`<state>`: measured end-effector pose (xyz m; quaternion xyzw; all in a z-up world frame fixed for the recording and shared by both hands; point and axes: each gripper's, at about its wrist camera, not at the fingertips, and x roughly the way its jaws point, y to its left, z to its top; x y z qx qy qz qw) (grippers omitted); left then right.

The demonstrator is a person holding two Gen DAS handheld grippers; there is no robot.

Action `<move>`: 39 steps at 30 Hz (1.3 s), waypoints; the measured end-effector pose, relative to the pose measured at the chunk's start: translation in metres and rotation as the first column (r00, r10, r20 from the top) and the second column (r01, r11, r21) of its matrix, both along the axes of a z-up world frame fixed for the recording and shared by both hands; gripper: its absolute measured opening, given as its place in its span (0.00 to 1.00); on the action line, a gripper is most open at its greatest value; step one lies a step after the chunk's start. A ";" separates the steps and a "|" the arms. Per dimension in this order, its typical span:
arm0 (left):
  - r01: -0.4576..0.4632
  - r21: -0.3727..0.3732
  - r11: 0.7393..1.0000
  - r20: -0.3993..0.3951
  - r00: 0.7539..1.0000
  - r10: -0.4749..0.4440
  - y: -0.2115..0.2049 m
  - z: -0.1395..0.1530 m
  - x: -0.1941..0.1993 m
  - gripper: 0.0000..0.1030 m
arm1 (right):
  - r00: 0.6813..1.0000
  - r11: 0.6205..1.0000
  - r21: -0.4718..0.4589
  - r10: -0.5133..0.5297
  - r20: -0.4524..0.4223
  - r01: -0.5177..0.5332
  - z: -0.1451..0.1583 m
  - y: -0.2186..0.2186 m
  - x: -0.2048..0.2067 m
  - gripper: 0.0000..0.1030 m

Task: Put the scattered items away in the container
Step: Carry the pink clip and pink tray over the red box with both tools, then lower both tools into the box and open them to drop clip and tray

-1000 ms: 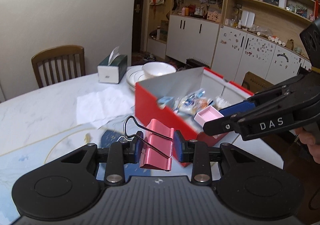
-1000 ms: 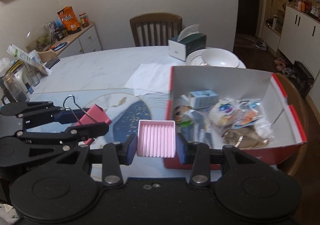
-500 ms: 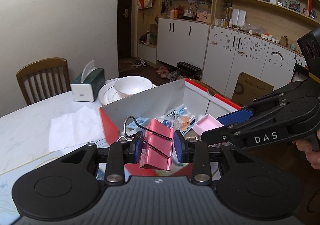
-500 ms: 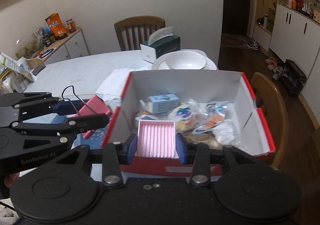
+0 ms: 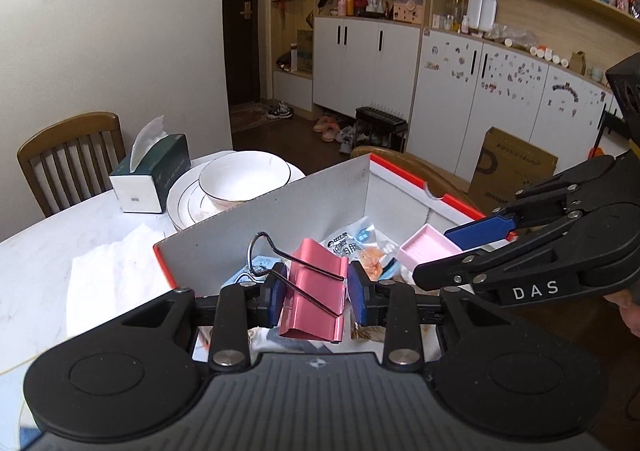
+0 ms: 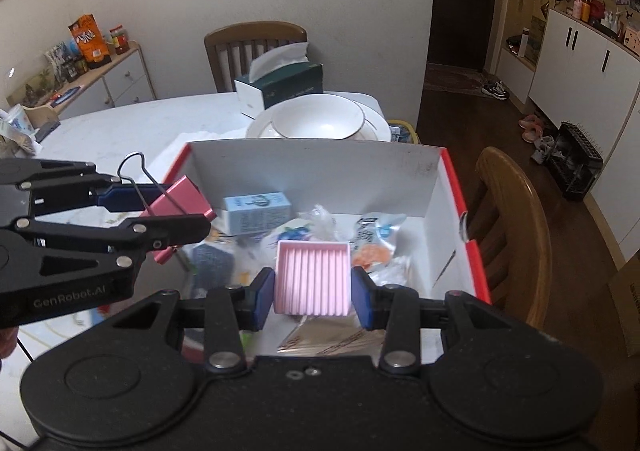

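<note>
Left wrist view: my left gripper (image 5: 316,289), clamping the pink binder clip (image 5: 314,291), has moved over the red box (image 5: 400,171) (right gripper (image 6: 313,293) grips the pink tray (image 6: 313,277)); release next.

The left gripper (image 5: 316,289) has its jaws clamped on a pink binder clip (image 5: 314,291), whose wire handle loops up to the left, held above the red-edged box (image 5: 280,219). From the right, the right gripper (image 5: 444,251) holds a small pink tray (image 5: 428,249) over the packets (image 5: 352,245) inside. Beyond the box, a white bowl (image 5: 244,179) rests on plates beside a tissue box (image 5: 152,175) on the table (image 5: 48,251).
</note>
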<state>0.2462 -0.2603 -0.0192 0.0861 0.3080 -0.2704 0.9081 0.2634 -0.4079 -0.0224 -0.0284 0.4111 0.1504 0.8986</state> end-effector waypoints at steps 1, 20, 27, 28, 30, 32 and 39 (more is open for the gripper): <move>0.001 0.006 1.000 -0.005 1.000 -0.001 -0.002 -0.001 0.006 0.30 | 1.000 1.000 -0.005 0.002 -0.007 -0.002 -0.002 -0.001 0.005 0.39; -0.001 0.120 0.993 -0.126 0.992 0.016 -0.039 -0.041 0.086 0.30 | 0.995 0.993 -0.094 0.070 -0.067 -0.076 -0.043 0.013 0.058 0.38; 0.012 0.152 0.988 -0.176 0.984 0.015 -0.042 -0.056 0.094 0.30 | 0.990 0.986 -0.122 0.103 -0.094 -0.114 -0.052 0.016 0.062 0.38; 0.013 0.152 0.988 -0.182 0.983 0.015 -0.042 -0.057 0.095 0.30 | 0.990 0.985 -0.123 0.106 -0.097 -0.118 -0.053 0.016 0.062 0.38; 0.020 0.157 0.987 -0.190 0.982 0.010 -0.043 -0.057 0.096 0.30 | 0.989 0.985 -0.125 0.108 -0.103 -0.121 -0.055 0.016 0.063 0.38; 0.026 0.166 0.986 -0.208 0.978 0.009 -0.045 -0.059 0.099 0.30 | 0.988 0.984 -0.126 0.110 -0.111 -0.124 -0.057 0.016 0.065 0.38; 0.034 0.170 0.985 -0.291 0.957 0.017 -0.045 -0.067 0.108 0.30 | 0.985 0.984 -0.126 0.104 -0.137 -0.122 -0.064 0.015 0.069 0.38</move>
